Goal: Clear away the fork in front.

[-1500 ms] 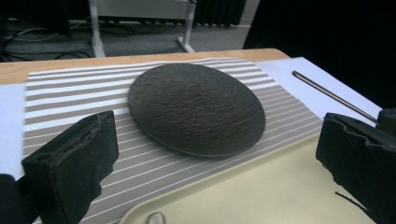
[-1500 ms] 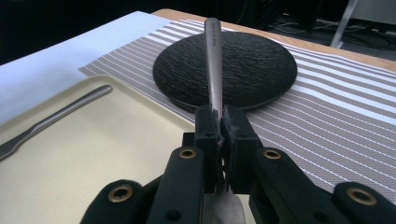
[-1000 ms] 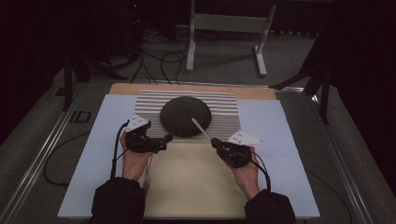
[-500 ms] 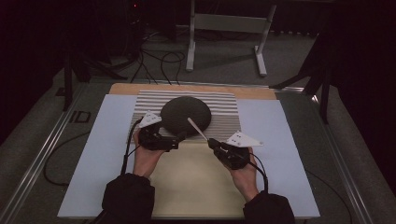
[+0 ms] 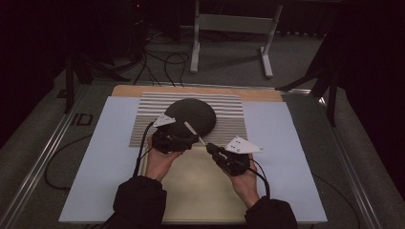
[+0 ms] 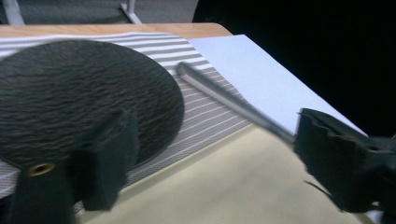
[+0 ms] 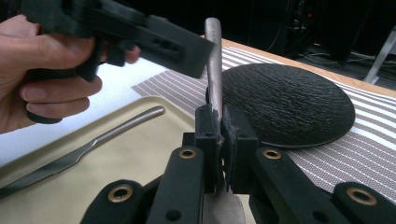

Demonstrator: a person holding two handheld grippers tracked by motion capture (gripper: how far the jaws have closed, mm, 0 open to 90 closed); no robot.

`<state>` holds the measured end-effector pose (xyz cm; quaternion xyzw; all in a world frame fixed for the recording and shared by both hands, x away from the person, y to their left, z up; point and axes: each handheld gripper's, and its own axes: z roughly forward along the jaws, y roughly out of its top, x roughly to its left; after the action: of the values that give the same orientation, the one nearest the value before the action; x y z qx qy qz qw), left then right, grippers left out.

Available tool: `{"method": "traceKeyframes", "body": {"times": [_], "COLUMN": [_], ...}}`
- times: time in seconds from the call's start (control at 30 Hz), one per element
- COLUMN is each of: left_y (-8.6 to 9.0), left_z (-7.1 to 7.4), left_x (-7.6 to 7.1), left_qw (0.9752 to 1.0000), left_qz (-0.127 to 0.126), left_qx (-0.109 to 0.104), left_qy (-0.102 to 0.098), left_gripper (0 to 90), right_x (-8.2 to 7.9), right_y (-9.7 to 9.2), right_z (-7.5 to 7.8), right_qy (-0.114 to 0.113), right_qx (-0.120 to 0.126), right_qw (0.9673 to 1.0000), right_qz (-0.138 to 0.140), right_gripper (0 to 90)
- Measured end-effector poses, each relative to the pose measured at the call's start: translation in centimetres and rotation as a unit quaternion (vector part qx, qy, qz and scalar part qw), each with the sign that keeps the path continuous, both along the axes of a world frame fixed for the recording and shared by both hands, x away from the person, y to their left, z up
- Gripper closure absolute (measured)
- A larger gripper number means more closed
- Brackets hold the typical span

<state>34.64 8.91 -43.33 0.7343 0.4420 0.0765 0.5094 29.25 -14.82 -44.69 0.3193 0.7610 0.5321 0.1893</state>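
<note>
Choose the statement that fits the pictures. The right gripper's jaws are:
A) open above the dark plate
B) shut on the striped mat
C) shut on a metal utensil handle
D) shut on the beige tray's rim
C: in the right gripper view, the right gripper has its jaws clamped on the metal utensil handle, which rises in front of the dark plate.

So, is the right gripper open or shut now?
Shut. In the right gripper view, the right gripper clamps the metal utensil handle, which rises between the pads above the dark plate.

Black sleeves (image 5: 139, 202); black two-jaw grippers, brass-coloured screws (image 7: 187, 153), grey three-cornered plates (image 5: 242, 145), trailing black cables (image 5: 141, 153).
</note>
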Motion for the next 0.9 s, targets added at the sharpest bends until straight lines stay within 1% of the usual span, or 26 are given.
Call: {"method": "traceKeyframes", "body": {"times": [0.03,0.07,0.1,0.13,0.17,0.2,0.23,0.27,0.4,0.43,0.47,0.5,0.53,0.57,0.63,0.67,0.7,0.73,0.77,0.83,0.87,0.9], "left_y": [-0.2,-0.4,-0.5,-0.5,-0.6,-0.7,-0.7,-0.9,-1.0,-1.0,-1.0,-1.0,-1.0,-1.0,-1.1,-1.1,-1.0,-1.0,-1.0,-1.1,-1.3,-1.5], "left_z": [-0.1,-0.1,-0.2,-0.2,-0.3,-0.3,-0.3,-0.4,-0.5,-0.5,-0.5,-0.5,-0.6,-0.6,-0.7,-0.7,-0.7,-0.6,-0.6,-0.5,-0.4,-0.1], "left_x": [0.0,0.0,0.0,0.0,0.0,0.0,0.0,0.0,-0.1,-0.1,-0.1,-0.1,0.0,0.0,-0.1,-0.1,-0.1,-0.1,0.0,0.0,-0.2,-0.3], "left_qw": [1.0,0.9998,0.9996,0.9993,0.9988,0.9986,0.9986,0.9973,0.9967,0.9962,0.9962,0.9958,0.9948,0.9948,0.9932,0.9932,0.9925,0.9917,0.9905,0.9869,0.9869,0.9906], "left_qz": [-0.004,-0.013,-0.017,-0.024,-0.03,-0.032,-0.032,-0.046,-0.054,-0.058,-0.058,-0.059,-0.063,-0.063,-0.069,-0.069,-0.071,-0.074,-0.079,-0.094,-0.097,-0.087], "left_qx": [-0.004,-0.013,-0.019,-0.026,-0.035,-0.04,-0.04,-0.053,-0.057,-0.059,-0.059,-0.062,-0.071,-0.071,-0.085,-0.085,-0.09,-0.096,-0.103,-0.119,-0.116,-0.092], "left_qy": [0.005,0.008,0.01,0.013,0.014,0.015,0.015,0.019,0.021,0.026,0.026,0.03,0.035,0.035,0.04,0.04,0.042,0.043,0.046,0.056,0.057,0.052], "left_gripper": [18.0,28.8,31.9,31.9,37.8,40.8,43.5,48.7,56.3,58.0,59.7,61.5,63.7,65.8,68.8,70.3,70.3,75.0,75.0,82.2,86.8,87.0], "right_x": [0.0,-0.1,-0.2,-0.2,-0.2,-0.2,-0.2,-0.3,-0.3,-0.3,-0.3,-0.3,-0.3,-0.3,-0.4,-0.4,-0.4,-0.4,-0.4,-0.4,-0.4,-0.3], "right_y": [0.1,0.3,0.3,0.3,0.3,0.3,0.3,0.4,0.4,0.4,0.4,0.4,0.5,0.5,0.7,0.7,0.7,0.7,0.7,0.8,1.0,1.0], "right_z": [-0.1,-0.2,-0.2,-0.2,-0.2,-0.2,-0.2,-0.2,-0.2,-0.2,-0.2,-0.2,-0.3,-0.3,-0.4,-0.4,-0.4,-0.4,-0.4,-0.5,-0.7,-0.9], "right_qy": [0.0,-0.002,-0.003,-0.003,-0.004,-0.004,-0.004,-0.007,-0.011,-0.012,-0.012,-0.011,-0.01,-0.01,-0.015,-0.015,-0.016,-0.018,-0.018,-0.017,-0.017,-0.013], "right_qx": [-0.001,-0.001,-0.001,-0.001,-0.001,-0.002,-0.002,-0.002,-0.001,-0.001,-0.001,-0.004,-0.005,-0.005,-0.009,-0.009,-0.009,-0.011,-0.011,-0.016,-0.02,-0.017], "right_qw": [1.0,1.0,1.0,1.0,1.0,1.0,1.0,1.0,0.9999,0.9999,0.9999,0.9999,0.9999,0.9999,0.9998,0.9998,0.9997,0.9997,0.9997,0.9996,0.9996,0.9997], "right_qz": [0.0,0.003,0.004,0.004,0.003,0.004,0.004,0.005,0.006,0.007,0.007,0.008,0.009,0.009,0.012,0.012,0.014,0.013,0.013,0.014,0.014,0.014], "right_gripper": [86.1,86.1,86.1,86.1,86.1,86.1,86.1,86.1,86.1,86.1,86.1,86.2,86.1,86.1,86.1,86.1,86.1,86.2,86.2,86.2,86.5,90.0]}}
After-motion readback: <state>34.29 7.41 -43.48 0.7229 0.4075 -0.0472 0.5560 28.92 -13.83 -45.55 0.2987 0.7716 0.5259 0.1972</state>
